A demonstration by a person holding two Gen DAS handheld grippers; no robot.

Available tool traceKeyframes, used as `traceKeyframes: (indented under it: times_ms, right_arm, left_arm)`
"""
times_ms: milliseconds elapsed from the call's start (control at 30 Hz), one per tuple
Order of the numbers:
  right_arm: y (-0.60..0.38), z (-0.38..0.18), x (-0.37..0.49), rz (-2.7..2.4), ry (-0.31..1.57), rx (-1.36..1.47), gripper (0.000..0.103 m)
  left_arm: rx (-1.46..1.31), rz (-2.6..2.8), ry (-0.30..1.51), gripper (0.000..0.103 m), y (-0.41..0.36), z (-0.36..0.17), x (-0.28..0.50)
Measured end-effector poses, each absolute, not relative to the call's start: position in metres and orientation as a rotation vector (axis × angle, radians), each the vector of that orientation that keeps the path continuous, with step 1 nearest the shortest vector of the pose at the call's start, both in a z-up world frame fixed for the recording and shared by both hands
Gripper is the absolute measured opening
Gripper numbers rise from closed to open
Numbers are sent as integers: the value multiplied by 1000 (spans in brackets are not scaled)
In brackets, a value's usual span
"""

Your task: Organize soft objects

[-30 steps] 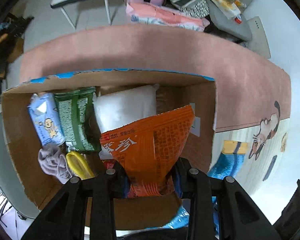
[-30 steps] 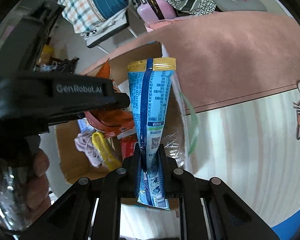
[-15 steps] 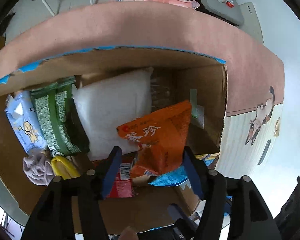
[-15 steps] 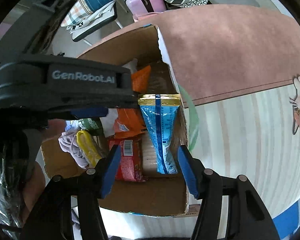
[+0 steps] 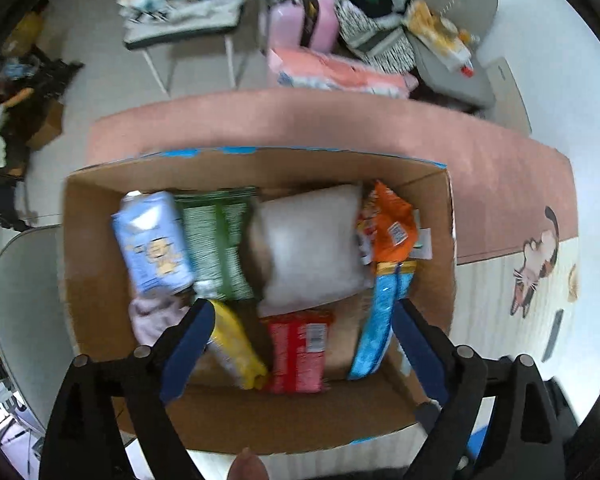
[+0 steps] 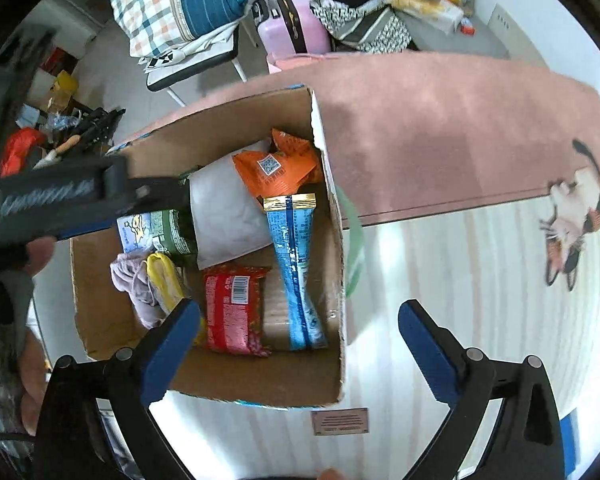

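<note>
An open cardboard box (image 5: 260, 424) (image 6: 256, 384) holds several soft packs. The orange snack bag (image 5: 392, 224) (image 6: 278, 168) lies at its far right corner. The blue snack bag (image 5: 384, 312) (image 6: 294, 268) lies along the right wall. A white pillow pack (image 5: 312, 244) (image 6: 224, 212), red pack (image 5: 298, 350) (image 6: 232, 308), green pack (image 5: 216, 240), light blue pack (image 5: 152, 236), yellow item (image 5: 236, 344) and lilac cloth (image 5: 152, 316) lie beside them. My left gripper (image 5: 300, 344) is open and empty above the box. My right gripper (image 6: 300, 340) is open and empty above the box's near right corner.
The box stands on a pale striped mat (image 6: 460, 280) with a cat picture (image 6: 572, 216), next to a pink rug (image 6: 440, 112). A chair with folded bedding (image 6: 180, 12), a pink suitcase (image 6: 292, 24) and piled clothes (image 5: 380, 28) stand behind.
Both grippers opened and let go: the orange bag and the blue bag dropped into the box. Both grippers have pulled back and up from the box.
</note>
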State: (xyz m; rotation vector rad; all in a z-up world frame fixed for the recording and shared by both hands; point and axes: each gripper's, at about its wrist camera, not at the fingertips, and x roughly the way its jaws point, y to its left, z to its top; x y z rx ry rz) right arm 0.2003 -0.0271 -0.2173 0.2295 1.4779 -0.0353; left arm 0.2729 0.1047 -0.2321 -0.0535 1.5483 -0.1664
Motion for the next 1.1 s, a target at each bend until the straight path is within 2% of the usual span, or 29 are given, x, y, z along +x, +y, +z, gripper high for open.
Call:
traceKeyframes:
  times_ms: [67, 300, 833, 1100]
  right_arm:
    - [-24, -213, 196, -43, 1463, 197, 103]
    - [-17, -196, 175, -83, 1409, 122, 103]
    - [-7, -168, 132, -98, 1358, 49, 103]
    - [-20, -100, 91, -96, 1265, 57, 103]
  left_arm:
    - [-53, -139, 1512, 98, 116, -224, 258]
    - [-45, -58, 1407, 102, 147, -198, 203]
    - [2, 20, 1275, 102, 158, -156, 138]
    - [8, 27, 1168, 102, 152, -98, 101]
